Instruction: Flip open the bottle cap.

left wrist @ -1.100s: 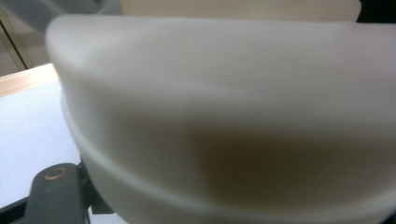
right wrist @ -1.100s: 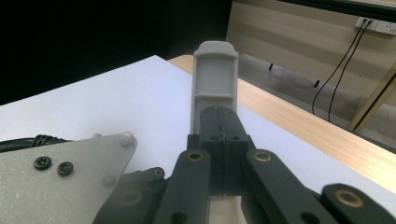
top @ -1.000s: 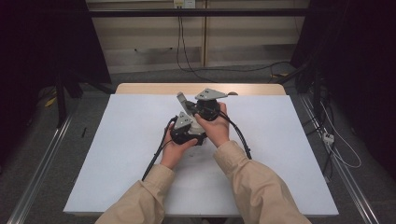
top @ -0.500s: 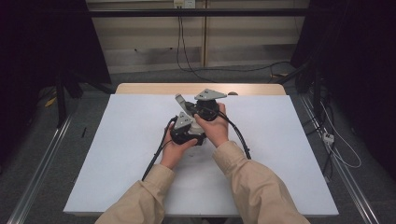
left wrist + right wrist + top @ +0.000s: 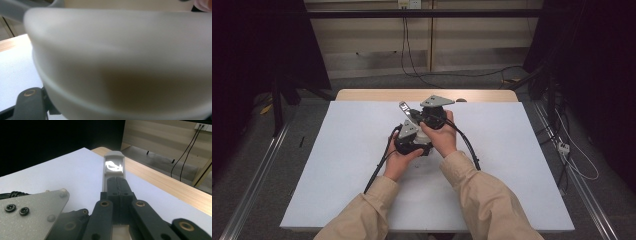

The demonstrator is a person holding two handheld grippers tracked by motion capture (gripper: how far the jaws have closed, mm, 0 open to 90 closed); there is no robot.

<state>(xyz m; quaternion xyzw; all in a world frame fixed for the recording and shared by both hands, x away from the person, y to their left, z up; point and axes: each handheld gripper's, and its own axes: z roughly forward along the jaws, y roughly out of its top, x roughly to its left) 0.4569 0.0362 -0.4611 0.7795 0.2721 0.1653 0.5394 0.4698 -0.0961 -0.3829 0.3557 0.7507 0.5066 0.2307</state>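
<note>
1. Two grippers are held close together by a person's hands; the right gripper (image 5: pixel 411 114) is taken as the landmark.
2. Its black jaws are seen pressed together in the right gripper view, and a pale grey strip (image 5: pixel 113 165) is clamped at their tips.
3. The pale grey strip is seen standing straight out past the right gripper's tips, its glossy end lifted off the surface.
4. The left gripper (image 5: pixel 414 132) is held just beside the right gripper, on the person's side, with its grey plate beside those jaws.
5. The left gripper's jaws are closed; what they hold cannot be told, since a pale blurred shape is pressed near its camera.
6. A white sheet (image 5: pixel 337 165) is spread beneath the right gripper, and a wooden table edge (image 5: pixel 377 94) is exposed beyond it.
7. Farther beyond the right gripper, a panelled wall (image 5: pixel 362 40) with hanging cables (image 5: pixel 404 45) is seen, with grey floor below and darkness to both sides.
</note>
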